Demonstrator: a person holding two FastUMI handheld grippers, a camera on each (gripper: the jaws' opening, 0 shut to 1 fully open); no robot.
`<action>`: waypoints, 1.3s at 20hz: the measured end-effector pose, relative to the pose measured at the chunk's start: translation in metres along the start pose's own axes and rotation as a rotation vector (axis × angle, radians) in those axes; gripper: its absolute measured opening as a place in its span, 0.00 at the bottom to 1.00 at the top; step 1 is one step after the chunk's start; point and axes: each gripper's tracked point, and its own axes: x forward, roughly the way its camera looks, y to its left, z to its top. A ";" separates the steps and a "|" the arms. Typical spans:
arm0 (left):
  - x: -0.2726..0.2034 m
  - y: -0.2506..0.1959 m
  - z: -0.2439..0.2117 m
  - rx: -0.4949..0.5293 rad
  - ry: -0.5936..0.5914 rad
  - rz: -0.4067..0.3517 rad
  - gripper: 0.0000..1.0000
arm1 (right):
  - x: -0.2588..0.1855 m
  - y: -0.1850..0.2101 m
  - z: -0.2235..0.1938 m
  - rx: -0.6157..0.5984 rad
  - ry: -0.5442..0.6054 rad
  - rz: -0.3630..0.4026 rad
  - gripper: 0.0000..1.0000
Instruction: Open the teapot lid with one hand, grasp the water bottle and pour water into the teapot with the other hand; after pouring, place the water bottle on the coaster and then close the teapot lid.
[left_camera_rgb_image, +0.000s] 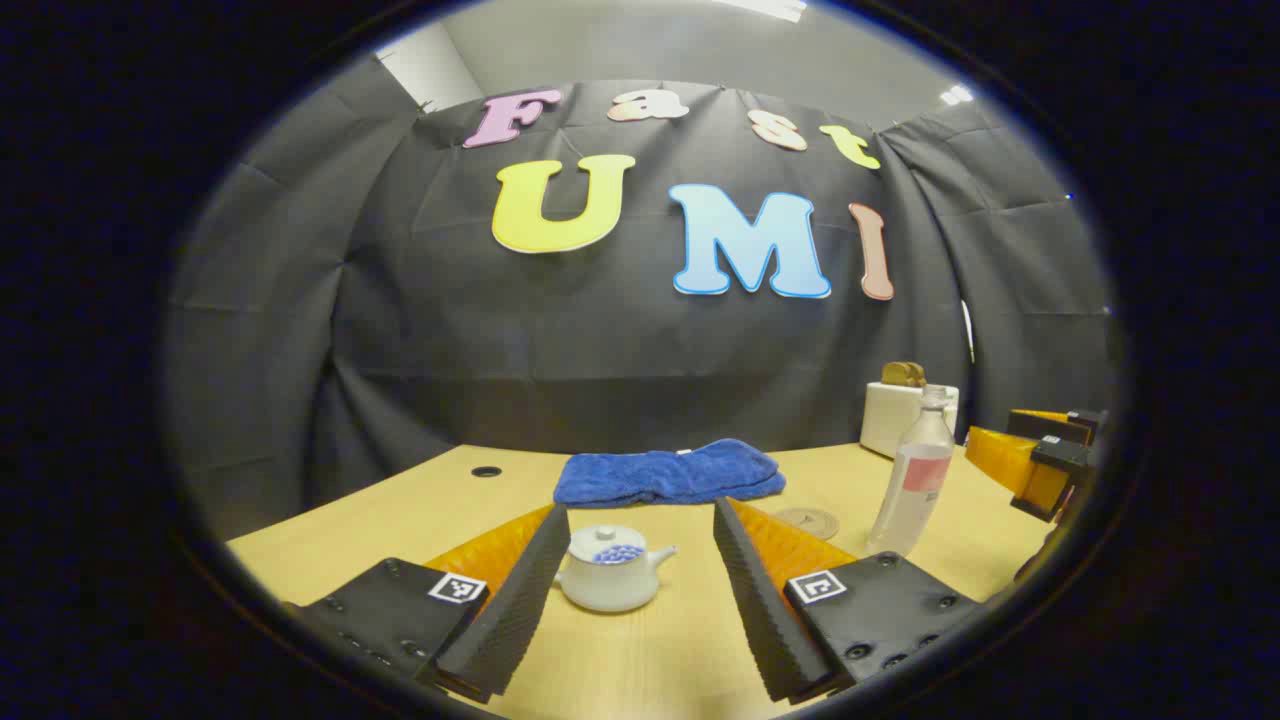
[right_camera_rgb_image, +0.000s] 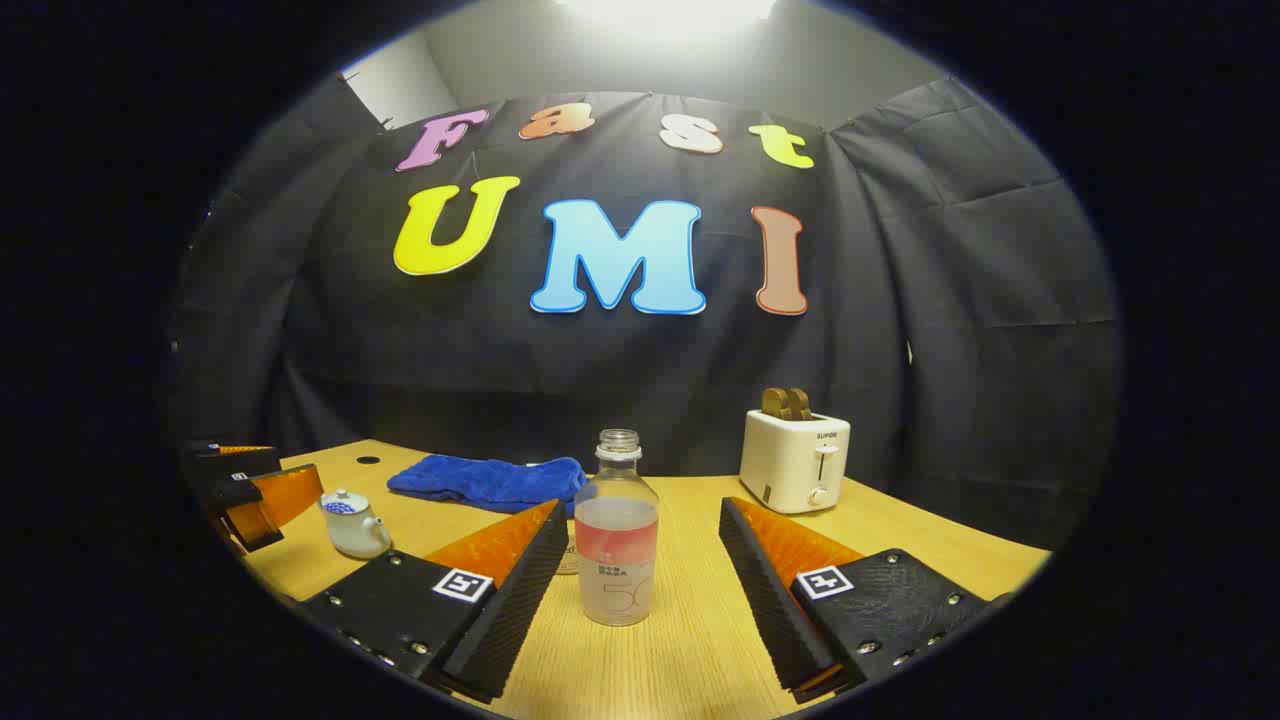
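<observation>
Left gripper spread wide, teapot on bench between fingers, lid on. Right gripper agape around water bottle. Best: centre on lid knob, lift straight.

Left claw spread wide, held level and low, right claw likewise spread wide

Left gripper view: we're low over the table, facing the teapot close ahead.
Right gripper view: we're low, facing the water bottle close ahead.
Shared: both things, towel, toaster.
</observation>
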 end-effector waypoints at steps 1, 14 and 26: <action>0.003 0.001 0.002 0.006 -0.003 0.003 0.92 | 0.000 -0.001 -0.002 -0.003 0.006 -0.002 0.95; 0.019 0.005 -0.011 -0.008 0.052 -0.003 0.92 | 0.003 -0.005 -0.009 0.021 0.030 -0.004 0.95; 0.078 0.023 -0.025 0.037 0.118 -0.011 0.92 | 0.001 -0.006 -0.033 0.042 0.082 0.003 0.95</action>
